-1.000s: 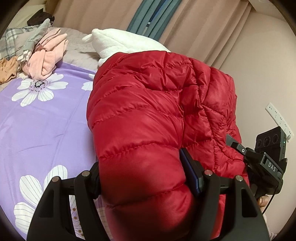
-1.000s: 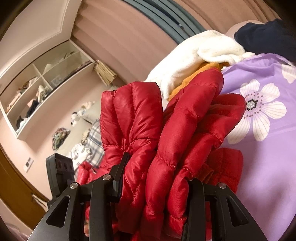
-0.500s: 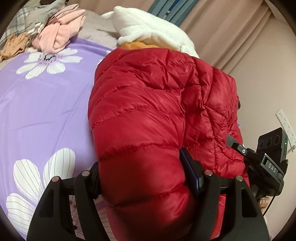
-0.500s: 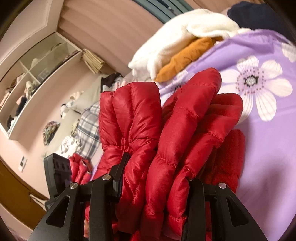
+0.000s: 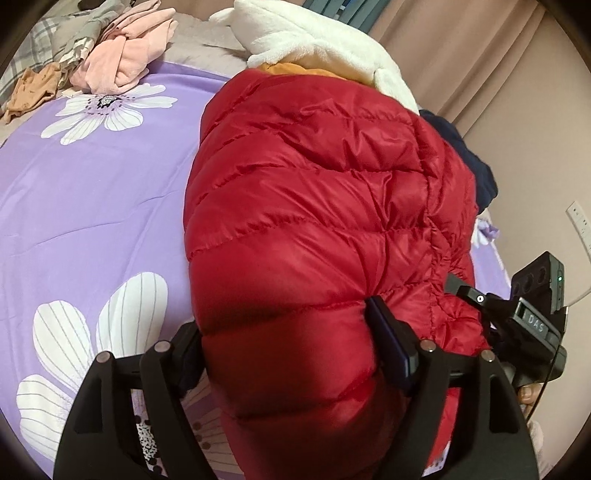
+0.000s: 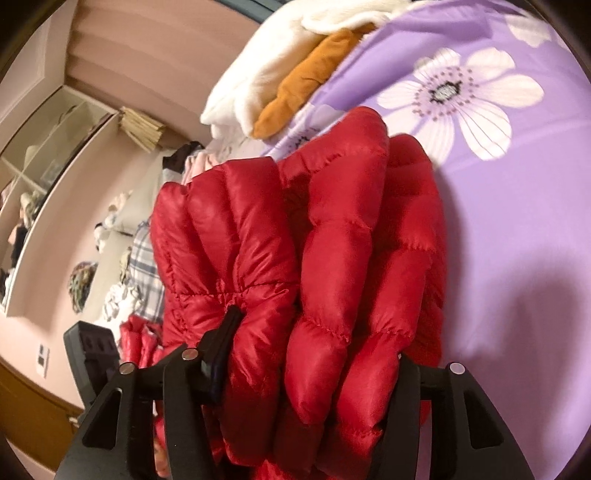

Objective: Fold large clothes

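Observation:
A red puffy down jacket lies folded in a thick bundle on the purple flowered bedspread. My left gripper has the near end of the bundle between its jaws; they are opening, and the pads still dent the padding. My right gripper holds several stacked layers of the same jacket; its jaws are opening too, with the fabric bulging between them. The right gripper's body shows at the jacket's right side in the left wrist view.
A white fleece over an orange garment lies behind the jacket, with a dark navy garment at its right. Pink clothes and plaid cloth are piled at the far left. A wall is close on the right.
Both grippers have sunk with the jacket towards the bedspread and now point more steeply down. Both pairs of fingers stand wider apart, and the padding has puffed out between them.

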Available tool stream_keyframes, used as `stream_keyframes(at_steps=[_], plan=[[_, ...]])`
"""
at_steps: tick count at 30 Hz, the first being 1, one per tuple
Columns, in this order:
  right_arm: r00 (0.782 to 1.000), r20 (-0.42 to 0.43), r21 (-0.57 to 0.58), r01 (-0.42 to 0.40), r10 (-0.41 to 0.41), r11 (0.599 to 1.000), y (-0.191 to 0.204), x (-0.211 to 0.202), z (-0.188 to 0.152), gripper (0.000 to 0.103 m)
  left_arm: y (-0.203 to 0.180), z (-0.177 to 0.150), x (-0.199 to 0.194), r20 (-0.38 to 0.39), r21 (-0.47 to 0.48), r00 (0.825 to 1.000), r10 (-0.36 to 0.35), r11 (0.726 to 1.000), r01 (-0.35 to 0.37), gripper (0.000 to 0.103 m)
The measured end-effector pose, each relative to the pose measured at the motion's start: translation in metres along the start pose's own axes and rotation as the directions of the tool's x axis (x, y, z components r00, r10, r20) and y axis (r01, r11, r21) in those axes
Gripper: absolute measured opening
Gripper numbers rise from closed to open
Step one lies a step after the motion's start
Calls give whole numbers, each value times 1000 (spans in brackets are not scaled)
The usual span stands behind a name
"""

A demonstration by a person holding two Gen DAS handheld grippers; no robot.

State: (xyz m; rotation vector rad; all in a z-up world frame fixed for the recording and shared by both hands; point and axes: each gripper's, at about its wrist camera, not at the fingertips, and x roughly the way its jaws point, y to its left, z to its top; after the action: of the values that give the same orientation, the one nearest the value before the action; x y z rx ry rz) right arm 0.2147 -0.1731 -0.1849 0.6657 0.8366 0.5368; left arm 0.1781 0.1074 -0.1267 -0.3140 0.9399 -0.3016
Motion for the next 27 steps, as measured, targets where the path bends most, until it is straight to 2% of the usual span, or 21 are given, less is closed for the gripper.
stream_keyframes(at_steps=[1,5,8,9,11,12,14,15,17,18,19,20,22,25,27], plan=[[1000,-4,11,10,-10,1000,-1,0,0,63,-1,0,1,-3,10,1000,15,1000,-15,84],[996,-8,34,86,-86,996,-1,-6,-1,72,-2,-1,2,-17,28,999,42,999,-42,86],[975,38,-47,221,-219,974,14,-22,-4,74,-5,-2,1,-15,41,998,58,998,-57,86],[960,66,-96,279,-274,955,23,-28,-5,74,-6,-1,1,-13,45,998,63,997,-63,86],[909,149,-186,413,-390,891,42,-37,-7,74,-7,-2,0,-9,50,997,72,996,-71,86],[876,201,-227,478,-439,849,53,-41,-8,74,-7,-2,0,-9,49,997,73,996,-73,86],[849,292,-292,517,-440,805,70,-47,-10,74,-7,-1,0,-9,44,997,73,996,-73,86],[859,317,-324,497,-403,805,79,-50,-10,74,-7,-2,0,-8,45,997,74,996,-73,86],[895,319,-376,422,-312,825,87,-51,-9,71,-7,-1,0,-7,48,997,76,996,-75,86],[916,297,-402,376,-270,835,92,-46,-6,62,-7,-1,-1,-6,52,997,78,996,-77,86],[927,274,-415,353,-255,838,93,-40,-3,51,-8,-1,-1,-5,55,997,80,995,-79,86],[937,248,-430,333,-244,839,95,-31,2,46,-8,-1,-1,-4,59,997,82,995,-81,86],[944,230,-446,319,-238,836,96,-18,5,37,-10,-2,-1,-1,66,996,85,994,-85,86],[949,190,-427,311,-251,849,88,1,12,35,-11,-3,0,5,76,996,92,993,-92,86],[938,138,-410,346,-318,844,77,18,14,34,-13,-3,1,7,84,996,92,992,-93,86]])
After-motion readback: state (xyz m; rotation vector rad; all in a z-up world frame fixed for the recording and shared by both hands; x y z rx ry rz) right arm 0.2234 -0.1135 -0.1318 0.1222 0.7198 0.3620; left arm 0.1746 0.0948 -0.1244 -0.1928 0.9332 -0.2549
